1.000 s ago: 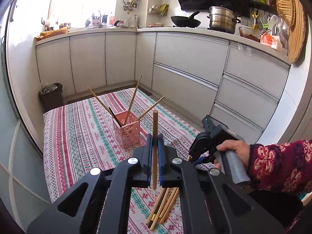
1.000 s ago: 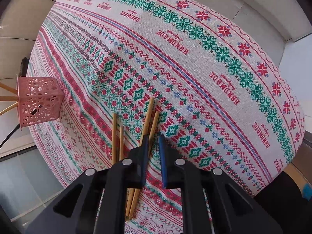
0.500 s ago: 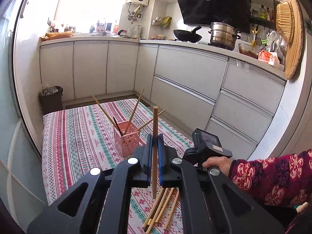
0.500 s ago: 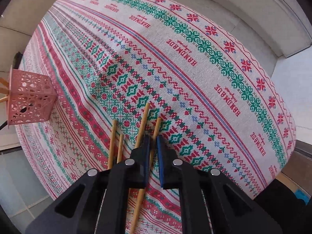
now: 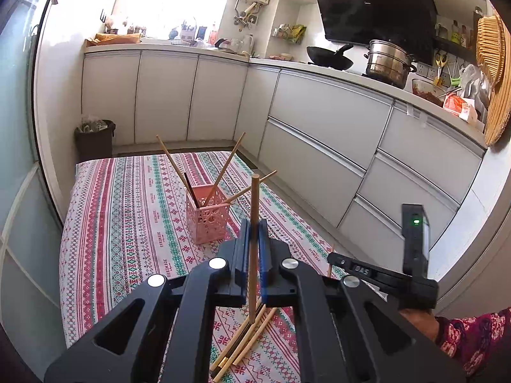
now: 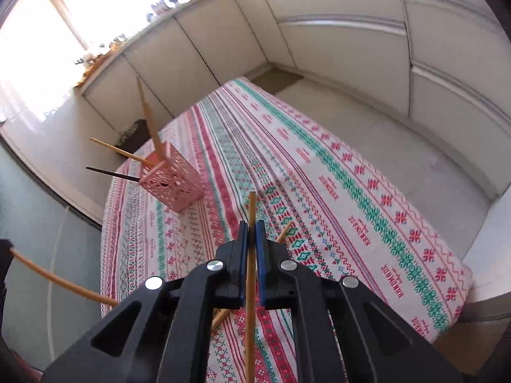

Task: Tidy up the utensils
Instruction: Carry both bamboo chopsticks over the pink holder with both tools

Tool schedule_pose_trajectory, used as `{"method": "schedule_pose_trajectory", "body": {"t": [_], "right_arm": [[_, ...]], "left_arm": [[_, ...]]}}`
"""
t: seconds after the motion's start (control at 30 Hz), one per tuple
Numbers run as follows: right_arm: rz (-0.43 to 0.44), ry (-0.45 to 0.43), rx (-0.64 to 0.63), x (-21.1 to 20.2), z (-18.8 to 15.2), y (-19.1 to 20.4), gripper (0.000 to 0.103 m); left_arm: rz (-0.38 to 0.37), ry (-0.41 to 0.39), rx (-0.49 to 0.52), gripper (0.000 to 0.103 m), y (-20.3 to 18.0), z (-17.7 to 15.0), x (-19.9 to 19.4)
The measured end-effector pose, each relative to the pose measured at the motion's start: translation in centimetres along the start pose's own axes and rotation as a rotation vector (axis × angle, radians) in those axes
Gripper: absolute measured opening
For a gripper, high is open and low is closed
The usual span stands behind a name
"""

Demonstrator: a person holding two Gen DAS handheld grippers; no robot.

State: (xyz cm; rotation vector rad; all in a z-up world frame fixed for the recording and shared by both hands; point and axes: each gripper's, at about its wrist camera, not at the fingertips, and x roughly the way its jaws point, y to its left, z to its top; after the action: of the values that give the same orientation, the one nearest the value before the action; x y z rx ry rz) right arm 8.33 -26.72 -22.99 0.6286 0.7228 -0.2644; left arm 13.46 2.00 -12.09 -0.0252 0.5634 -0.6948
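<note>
A pink perforated holder stands on the patterned tablecloth with several chopsticks leaning out of it. My left gripper is shut on an upright wooden chopstick, held above the table just in front of the holder. My right gripper is shut on another wooden chopstick, lifted off the cloth and pointing toward the holder. Loose chopsticks lie in a bundle on the cloth below my left gripper. In the left wrist view the right gripper's black body shows at right, held by a hand.
The table carries a red, green and white striped cloth; its far edge meets white kitchen cabinets. A dark bin stands on the floor at the far left. A floral sleeve enters from the lower right.
My right gripper closed on a chopstick from the bundle, lifted it off the cloth and tilted up to face the holder. My left gripper kept its chopstick and rolled slightly.
</note>
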Motion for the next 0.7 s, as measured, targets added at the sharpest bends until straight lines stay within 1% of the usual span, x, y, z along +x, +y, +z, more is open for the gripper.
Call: {"method": "schedule_pose_trajectory", "body": {"t": [0.07,0.17,0.33,0.53,0.7], "right_arm": [[0.028,-0.06,-0.05,-2.5,0.2,0.6,0.005],[0.055,-0.123,-0.106,-5.7,0.4,0.8,0.005],[0.089,-0.188,-0.133,-9.7,1.6,0.7,0.005],[0.119,-0.242,-0.144,-12.6,5.4,1.8,0.005],[0.139,-0.25,-0.167,-13.0,9.6,4.1,0.005]], "left_arm": [[0.007,-0.009,-0.007,0.004,-0.5,0.1,-0.3],[0.017,-0.016,-0.007,0.004,-1.4,0.3,-0.8],[0.034,-0.03,0.017,0.004,-2.8,1.5,-1.6],[0.066,-0.074,0.079,0.004,-4.7,4.8,-2.1],[0.104,-0.126,0.11,0.004,-5.3,8.9,-1.4]]}}
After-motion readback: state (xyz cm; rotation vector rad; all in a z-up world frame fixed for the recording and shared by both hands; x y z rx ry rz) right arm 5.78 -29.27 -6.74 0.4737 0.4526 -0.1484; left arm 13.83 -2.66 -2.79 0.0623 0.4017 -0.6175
